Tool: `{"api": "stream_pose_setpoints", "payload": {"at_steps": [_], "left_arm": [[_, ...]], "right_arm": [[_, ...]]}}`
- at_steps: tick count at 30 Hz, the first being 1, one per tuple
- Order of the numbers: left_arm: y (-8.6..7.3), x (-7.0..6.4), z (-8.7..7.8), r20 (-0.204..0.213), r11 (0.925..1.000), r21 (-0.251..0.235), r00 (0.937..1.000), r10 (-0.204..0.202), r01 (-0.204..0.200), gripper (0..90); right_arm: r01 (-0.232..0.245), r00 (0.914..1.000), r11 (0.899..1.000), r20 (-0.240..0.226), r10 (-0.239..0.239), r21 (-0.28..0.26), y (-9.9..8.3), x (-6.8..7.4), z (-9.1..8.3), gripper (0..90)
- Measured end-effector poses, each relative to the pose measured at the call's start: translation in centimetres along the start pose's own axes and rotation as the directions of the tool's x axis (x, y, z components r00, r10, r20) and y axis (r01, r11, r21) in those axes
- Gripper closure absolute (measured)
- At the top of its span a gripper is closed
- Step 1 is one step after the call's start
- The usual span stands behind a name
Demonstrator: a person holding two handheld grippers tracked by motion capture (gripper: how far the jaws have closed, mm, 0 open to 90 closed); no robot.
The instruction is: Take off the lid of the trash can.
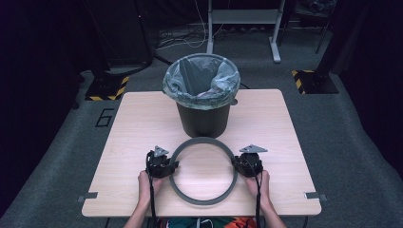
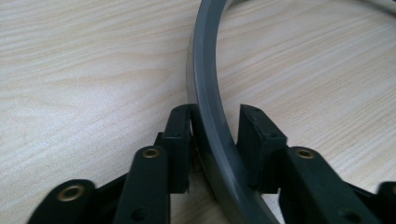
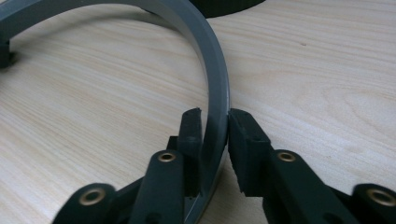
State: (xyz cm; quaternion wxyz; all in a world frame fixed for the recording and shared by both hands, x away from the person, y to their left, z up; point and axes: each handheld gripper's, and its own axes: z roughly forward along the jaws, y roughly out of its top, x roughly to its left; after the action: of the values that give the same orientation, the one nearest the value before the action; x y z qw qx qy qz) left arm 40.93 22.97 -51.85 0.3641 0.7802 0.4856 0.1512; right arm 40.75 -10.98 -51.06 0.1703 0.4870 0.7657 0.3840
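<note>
Left gripper (image 2: 212, 128): jaws straddle the flat grey plastic ring's (image 1: 203, 171) left rim, one jaw not quite touching, so not yet clamped.
Right gripper (image 3: 215, 123): jaws pinch the opposite rim, balancing a two-sided lift.
Ring: flat on the pale wooden counter (image 1: 133, 123), near edge.
Black bin with grey-green liner (image 1: 202, 92): just beyond, likely awaiting the ring to hold its bag.

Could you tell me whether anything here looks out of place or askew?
Nothing stands out. The grey ring lies flat on the table before the lined bin, with the left gripper and right gripper straddling opposite sides.
</note>
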Motion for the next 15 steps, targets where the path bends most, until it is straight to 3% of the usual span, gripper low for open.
{"api": "stream_pose_setpoints", "payload": {"at_steps": [1, 4, 8, 10, 12, 13, 15], "left_arm": [[0.0, -0.1, 0.0, -0.01, 1.0, -0.001, 1.0, 0.0, 0.0, 51.6], [-0.1, 0.1, 0.0, -0.045, 0.9996, -0.003, 0.9986, -0.028, 0.028, 22.0], [-0.3, 0.7, -0.6, -0.055, 0.9979, -0.034, 0.9969, -0.056, 0.054, 7.2], [-0.4, 1.2, -0.9, -0.053, 0.9977, -0.043, 0.9971, -0.055, 0.052, 0.0], [-0.5, 1.6, -1.2, -0.047, 0.9952, -0.075, 0.9967, -0.066, 0.062, 0.0], [-0.6, 1.9, -1.4, -0.035, 0.9941, -0.089, 0.9973, -0.064, 0.061, 0.0], [-0.7, 2.3, -1.5, -0.04, 0.9947, -0.086, 0.9974, -0.061, 0.057, 0.0]], "right_arm": [[0.0, 1.0, 1.0, -0.004, 0.0, 0.011, -0.1, 0.0, 0.1, 56.7], [0.014, 0.9999, 0.999, 0.004, -0.014, 0.031, -0.3, -0.1, 0.4, 20.7], [0.031, 0.9993, 0.999, 0.019, -0.031, -0.013, -0.3, -0.4, 0.0, 0.5], [0.066, 0.9977, 0.998, 0.016, -0.066, -0.023, -0.2, -0.8, -0.4, 0.0], [0.027, 0.999, 0.998, -0.034, -0.029, -0.065, -0.1, -1.5, -0.9, 0.0], [0.02, 0.9978, 0.998, -0.062, -0.023, -0.063, 0.0, -1.8, -1.1, 0.0], [0.051, 0.9978, 0.999, -0.042, -0.051, -0.013, 0.4, -2.2, -1.5, 0.0]]}}
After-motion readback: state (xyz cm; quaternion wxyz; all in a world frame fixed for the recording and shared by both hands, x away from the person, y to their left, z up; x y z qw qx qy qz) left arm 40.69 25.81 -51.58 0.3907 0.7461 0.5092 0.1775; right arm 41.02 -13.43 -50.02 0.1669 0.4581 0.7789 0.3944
